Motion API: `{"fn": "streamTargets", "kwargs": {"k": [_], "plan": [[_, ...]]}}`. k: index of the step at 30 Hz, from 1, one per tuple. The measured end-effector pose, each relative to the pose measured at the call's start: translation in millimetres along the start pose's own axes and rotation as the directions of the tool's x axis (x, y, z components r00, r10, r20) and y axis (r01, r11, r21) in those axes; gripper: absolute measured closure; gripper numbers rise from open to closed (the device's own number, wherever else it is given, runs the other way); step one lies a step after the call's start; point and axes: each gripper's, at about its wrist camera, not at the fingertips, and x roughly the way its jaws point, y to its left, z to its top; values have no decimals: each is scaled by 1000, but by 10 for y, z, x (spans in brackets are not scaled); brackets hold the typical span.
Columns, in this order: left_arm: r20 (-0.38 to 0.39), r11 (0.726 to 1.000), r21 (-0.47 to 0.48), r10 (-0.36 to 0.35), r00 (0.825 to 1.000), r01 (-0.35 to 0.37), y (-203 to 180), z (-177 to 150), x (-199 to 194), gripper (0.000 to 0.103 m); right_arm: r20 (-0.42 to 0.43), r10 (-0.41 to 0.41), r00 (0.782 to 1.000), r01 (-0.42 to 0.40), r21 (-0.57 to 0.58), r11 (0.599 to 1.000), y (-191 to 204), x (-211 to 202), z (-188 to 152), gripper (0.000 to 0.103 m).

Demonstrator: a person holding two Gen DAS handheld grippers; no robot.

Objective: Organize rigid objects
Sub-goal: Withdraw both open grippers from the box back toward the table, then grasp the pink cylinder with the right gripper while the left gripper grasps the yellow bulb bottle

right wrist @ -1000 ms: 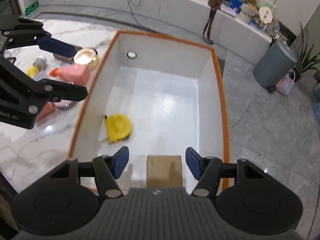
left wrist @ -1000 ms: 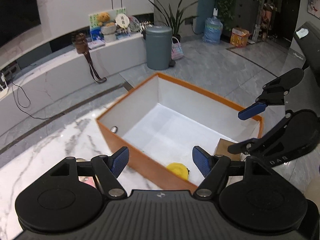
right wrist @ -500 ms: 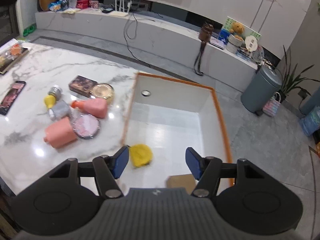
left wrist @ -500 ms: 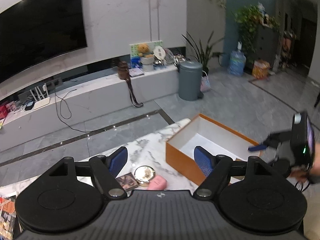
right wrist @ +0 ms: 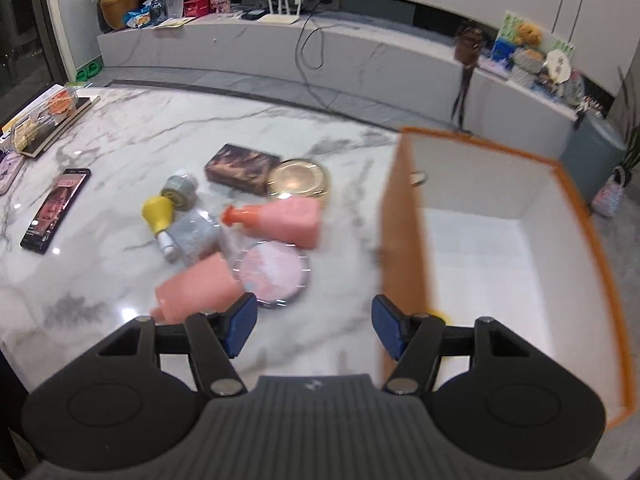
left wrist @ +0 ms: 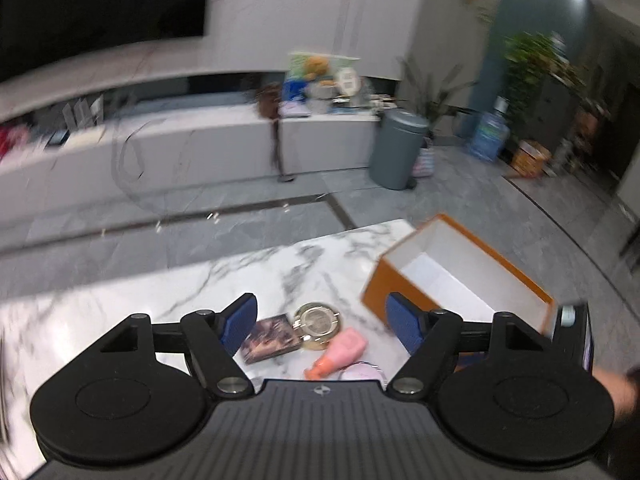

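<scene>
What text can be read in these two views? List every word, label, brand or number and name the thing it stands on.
No text reads clearly in either view.
Black phone lying flat on the marble table: shows a face picture; any writing is too small.
Dark patterned rectangular box: print blurred, unreadable.
Small emblem on the right tool's grey ribbed body: a logo mark, no letters legible.
Green-and-white picture card on the far white shelf: too small to read.
</scene>
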Motion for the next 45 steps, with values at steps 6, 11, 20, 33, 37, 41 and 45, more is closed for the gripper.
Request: {"fn": "streamTargets", "kwargs": {"k": [6, 11, 20, 33, 37, 41, 45], "plan": [[-10, 997, -77, -32, 999, 31, 372, -119, 22, 20, -60, 60, 996, -52, 130, 990, 331, 520, -59, 35], [-13, 994, -103, -31, 999, 29, 478, -162, 103, 20, -38, 87, 995, -74, 265, 961, 514, 701, -108, 22], [-122, 977, -143, 141, 983, -158, 730, -623, 709, 17, -45, 56, 997, -35, 375, 927, 693, 860, -23, 24], [-150, 888, -393, 193, 970, -238, 775, -1625, 1126, 17, -56, -74, 996, 84, 221, 972, 498, 703, -312, 43], [-145, 865, -398, 269, 952, -305, 659, -1716, 1245, 17, -48, -84, 995, 93, 228, 969, 412, 666, -372, 43], [-142, 858, -421, 259, 955, -295, 626, -1748, 1376, 17, -36, -84, 996, 90, 227, 970, 400, 664, -390, 43], [-119, 874, -387, 270, 955, -296, 550, -1713, 1487, 19, -29, -93, 995, 97, 202, 975, 425, 678, -392, 44]]}}
